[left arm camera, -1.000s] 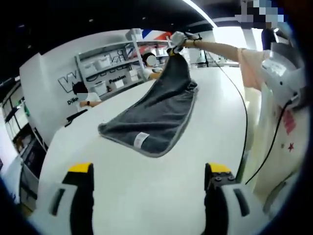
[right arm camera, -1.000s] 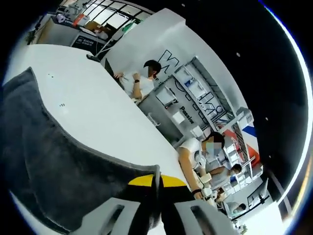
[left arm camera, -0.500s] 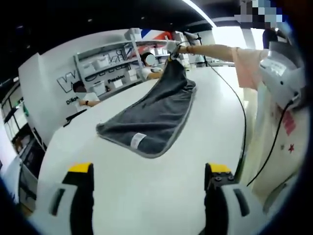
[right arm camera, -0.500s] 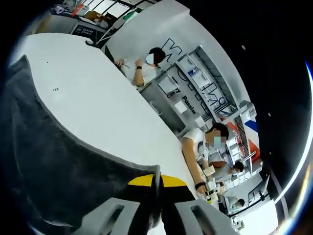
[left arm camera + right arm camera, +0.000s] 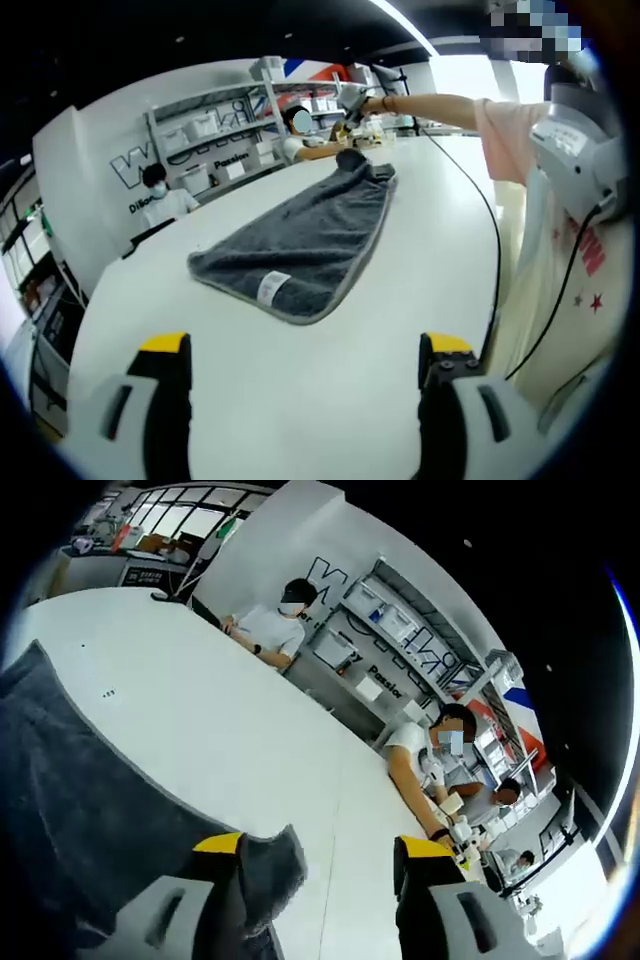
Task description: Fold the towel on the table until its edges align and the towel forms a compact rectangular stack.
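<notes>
Right gripper [image 5: 325, 875] has its jaws spread wide now, yellow-tipped fingers well apart, and it grips nothing; the towel [image 5: 90, 820] corner just bunches up against the left finger. Half a second back those jaws were pinched together on that corner, so it has let go. Left gripper [image 5: 305, 375] hangs wide open too, near edge of the table [image 5: 300, 400], holding nothing and touching nothing, same as before.

Towel [image 5: 300, 245] is dark grey terry, fuzzy looking, with a paler stitched border and a small white tag near its near end. It lies spread in one long layer on the smooth white table, running from the middle out to the far right, where the far corner sits in a small crumpled heap. Earlier that far end was lifted off the table; now it's down

A person's arm [image 5: 440, 105] stretches out above that far corner
</notes>
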`<move>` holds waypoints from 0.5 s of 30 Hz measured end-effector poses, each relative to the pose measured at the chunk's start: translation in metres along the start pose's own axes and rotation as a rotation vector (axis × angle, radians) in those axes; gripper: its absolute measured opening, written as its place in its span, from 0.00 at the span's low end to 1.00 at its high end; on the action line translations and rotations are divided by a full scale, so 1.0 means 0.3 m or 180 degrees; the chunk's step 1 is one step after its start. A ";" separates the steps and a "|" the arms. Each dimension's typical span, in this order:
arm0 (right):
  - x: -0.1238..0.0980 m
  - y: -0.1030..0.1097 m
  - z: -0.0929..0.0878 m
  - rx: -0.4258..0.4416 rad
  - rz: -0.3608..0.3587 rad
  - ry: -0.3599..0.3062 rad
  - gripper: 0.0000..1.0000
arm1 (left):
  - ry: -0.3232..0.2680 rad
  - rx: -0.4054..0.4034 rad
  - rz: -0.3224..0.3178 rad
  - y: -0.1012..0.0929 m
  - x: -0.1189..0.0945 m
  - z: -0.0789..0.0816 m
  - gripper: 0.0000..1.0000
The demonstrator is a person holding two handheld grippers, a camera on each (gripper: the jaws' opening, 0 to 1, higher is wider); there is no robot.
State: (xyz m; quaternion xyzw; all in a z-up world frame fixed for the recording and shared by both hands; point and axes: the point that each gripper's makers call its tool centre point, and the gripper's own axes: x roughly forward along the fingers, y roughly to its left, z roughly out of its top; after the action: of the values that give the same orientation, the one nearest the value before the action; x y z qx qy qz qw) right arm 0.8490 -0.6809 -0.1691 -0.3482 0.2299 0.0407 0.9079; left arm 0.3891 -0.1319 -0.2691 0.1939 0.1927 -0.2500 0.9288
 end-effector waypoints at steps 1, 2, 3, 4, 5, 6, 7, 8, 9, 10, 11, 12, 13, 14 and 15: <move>-0.002 -0.003 -0.002 0.0040 -0.0009 -0.0011 0.69 | -0.0006 0.0005 -0.0009 -0.002 0.002 0.002 0.99; -0.001 0.000 0.001 0.0127 0.0015 -0.0047 0.73 | -0.0008 0.0009 -0.0019 -0.004 0.004 0.003 0.99; -0.001 0.008 0.001 0.0214 0.0067 -0.0067 0.77 | -0.0009 0.0010 -0.0026 -0.005 0.006 0.003 0.99; -0.002 0.018 0.001 0.0293 0.0126 -0.0093 0.81 | -0.0010 0.0012 -0.0032 -0.007 0.008 0.003 0.99; -0.001 0.027 -0.003 0.0335 0.0182 -0.0084 0.86 | -0.0012 0.0017 -0.0039 -0.007 0.010 0.002 0.99; 0.001 0.035 -0.007 0.0376 0.0230 -0.0075 0.89 | -0.0012 0.0016 -0.0048 -0.008 0.012 0.001 0.99; 0.001 0.037 -0.010 0.0397 0.0244 -0.0072 0.93 | -0.0013 0.0009 -0.0051 -0.008 0.014 0.000 0.99; 0.000 0.042 -0.013 0.0418 0.0257 -0.0073 0.98 | -0.0015 0.0007 -0.0053 -0.008 0.015 0.000 0.99; 0.001 0.054 -0.017 0.0483 0.0304 -0.0082 0.99 | -0.0020 0.0006 -0.0060 -0.009 0.017 -0.002 0.99; 0.001 0.067 -0.020 0.0575 0.0370 -0.0083 1.00 | -0.0018 0.0000 -0.0069 -0.011 0.019 -0.003 0.99; 0.002 0.076 -0.022 0.0659 0.0422 -0.0093 1.00 | -0.0016 -0.0004 -0.0071 -0.010 0.020 -0.005 0.99; 0.009 0.078 -0.023 0.0727 0.0444 -0.0102 1.00 | -0.0015 -0.0004 -0.0071 -0.010 0.021 -0.006 0.99; 0.012 0.081 -0.030 0.0770 0.0465 -0.0088 1.00 | -0.0014 -0.0004 -0.0076 -0.010 0.021 -0.007 0.99; 0.015 0.082 -0.034 0.0781 0.0480 -0.0073 1.00 | -0.0012 -0.0005 -0.0078 -0.010 0.022 -0.007 0.99; 0.020 0.084 -0.041 0.0774 0.0490 -0.0063 1.00 | -0.0012 -0.0003 -0.0078 -0.009 0.021 -0.007 0.99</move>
State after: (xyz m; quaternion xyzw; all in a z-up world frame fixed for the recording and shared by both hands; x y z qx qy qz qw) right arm 0.8437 -0.6704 -0.1954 -0.2166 0.2502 0.0855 0.9398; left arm 0.3921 -0.1356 -0.2746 0.1906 0.1935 -0.2617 0.9261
